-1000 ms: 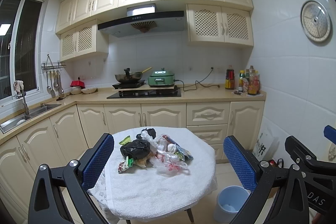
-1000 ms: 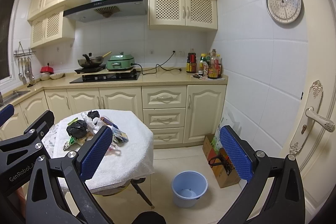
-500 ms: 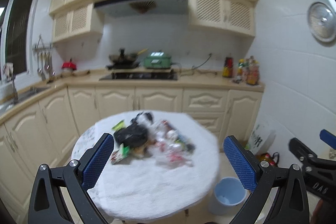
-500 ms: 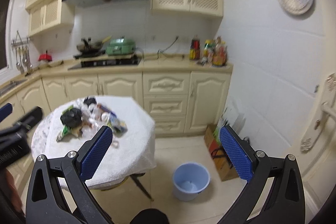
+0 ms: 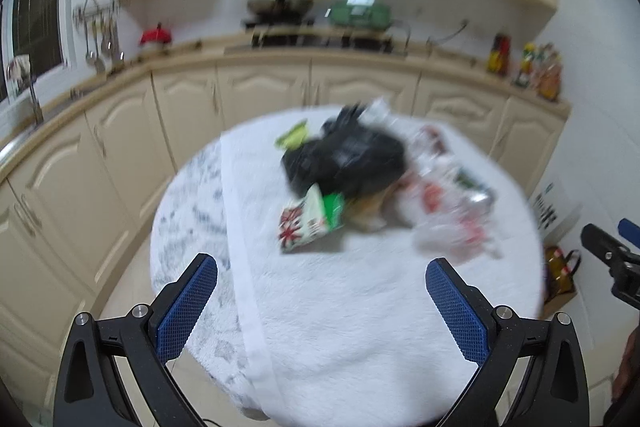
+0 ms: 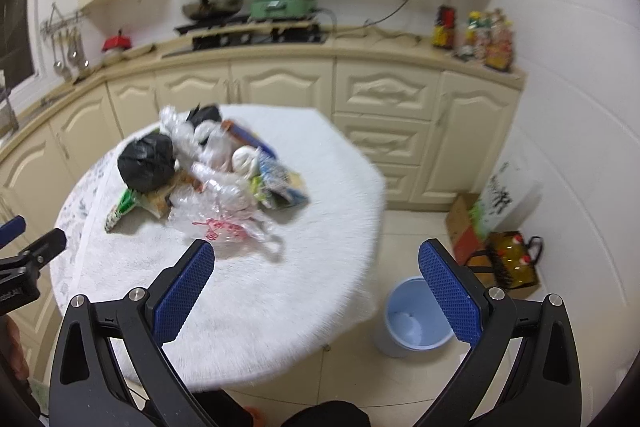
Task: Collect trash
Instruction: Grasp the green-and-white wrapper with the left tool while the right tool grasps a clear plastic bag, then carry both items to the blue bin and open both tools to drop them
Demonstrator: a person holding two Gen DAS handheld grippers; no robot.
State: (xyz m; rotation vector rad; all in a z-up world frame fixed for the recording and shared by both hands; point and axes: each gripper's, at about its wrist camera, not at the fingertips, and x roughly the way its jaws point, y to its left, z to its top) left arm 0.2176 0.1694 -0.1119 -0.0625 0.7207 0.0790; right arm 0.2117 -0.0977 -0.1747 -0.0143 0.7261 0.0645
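Landmark: the round table (image 6: pixel 280 307) under a white fluffy cloth; every place below is given from it.
Trash pile (image 6: pixel 208 171): heaped near the table's middle, toward the far side; both views are blurred, so small pieces are hard to name.
Black bag (image 5: pixel 348 155): on the far-left part of the heap, bulging and soft; likely light, and best pinched at a fold or the gathered top, not round its body.
Snack wrapper (image 5: pixel 310 223): red, white and green, at the near-left edge of the heap, flat on the cloth; thin and slippery, so I would take it by a raised edge.
Clear plastic bag (image 6: pixel 228 227): with red print, at the near-right edge of the heap; limp, crinkly, prone to slide, its loose loop looks the easiest hold.
Blue bin (image 6: pixel 416 319): on the floor just right of the table, mouth upward, nearly empty.
Left gripper (image 5: pixel 322 301): spread wide, grasping nothing, over the table's near edge.
Right gripper (image 6: pixel 316 287): jaws wide apart, empty, over the table's near-right edge, one finger just beside the clear bag in view.
Progress: judged not yet begun; nothing is lifted.
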